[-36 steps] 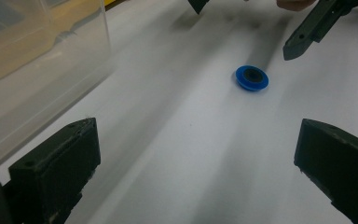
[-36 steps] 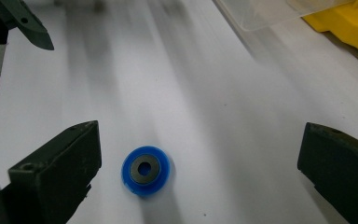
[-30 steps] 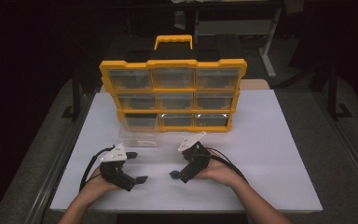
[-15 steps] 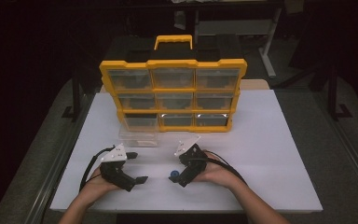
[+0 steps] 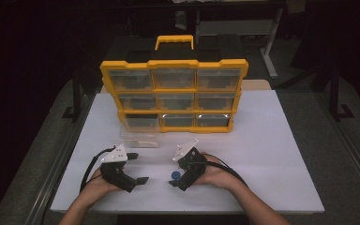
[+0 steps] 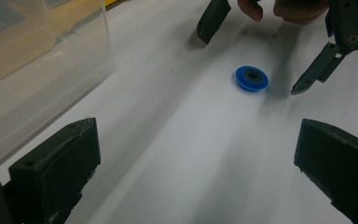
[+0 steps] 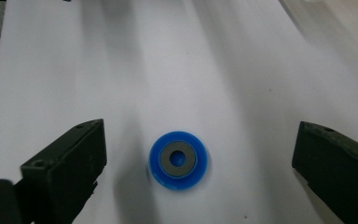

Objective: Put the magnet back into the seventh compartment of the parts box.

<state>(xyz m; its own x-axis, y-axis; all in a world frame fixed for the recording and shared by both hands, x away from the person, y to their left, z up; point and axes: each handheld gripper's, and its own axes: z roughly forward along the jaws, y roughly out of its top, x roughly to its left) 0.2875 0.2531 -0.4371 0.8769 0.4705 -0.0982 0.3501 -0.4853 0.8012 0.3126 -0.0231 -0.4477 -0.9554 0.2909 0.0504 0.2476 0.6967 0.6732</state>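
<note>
Blue wheel [image 7: 178,160] flat on white table [image 7: 214,70], between wide-open right gripper [image 7: 196,172] jaws, which have just been closing slightly; pads not touching it.

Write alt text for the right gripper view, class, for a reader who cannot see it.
A small blue disc with a grey ring at its centre lies flat on a white table, between the right gripper's two open black jaws, touching neither.

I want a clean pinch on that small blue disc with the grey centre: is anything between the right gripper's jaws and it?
Nothing visible. The small blue disc with the grey centre lies flat on the white table, between the right gripper's open jaws, which have just been closing, with bare table on both sides.
</note>
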